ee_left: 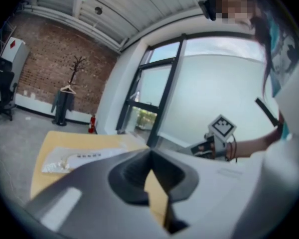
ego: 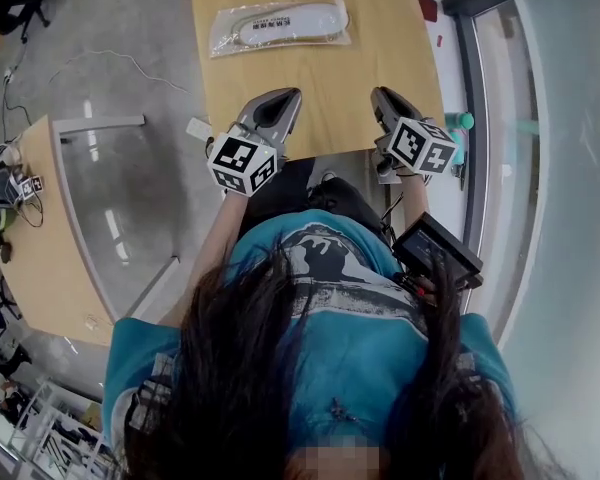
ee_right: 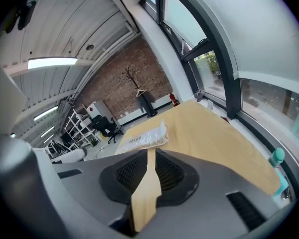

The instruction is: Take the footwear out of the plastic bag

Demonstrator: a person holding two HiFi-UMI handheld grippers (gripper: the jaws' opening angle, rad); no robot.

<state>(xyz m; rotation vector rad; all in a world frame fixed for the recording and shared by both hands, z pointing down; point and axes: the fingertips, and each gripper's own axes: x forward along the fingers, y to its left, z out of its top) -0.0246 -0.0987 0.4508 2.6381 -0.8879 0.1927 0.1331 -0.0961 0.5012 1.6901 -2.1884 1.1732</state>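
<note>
Footwear [ego: 302, 18] is inside the clear plastic bag [ego: 280, 26], which lies flat at the far end of the wooden table [ego: 380, 58], well apart from both tools. Left gripper [ego: 280, 100] and right gripper [ego: 386, 102] hover side by side over the near edge of the table. Both are pinched together with nothing between the jaws, just a sliver of tabletop showing through the gap in each gripper view. My guess is they're lined up on the bag for a two-handed go, one pinning the bag and the other pulling the thing out, and they'd need to open up first. Hard to say what kind of shoe it is, looks like a flat white slipper or sole, and the label print is too small to read. Can't see where the bag's opening is either
</note>
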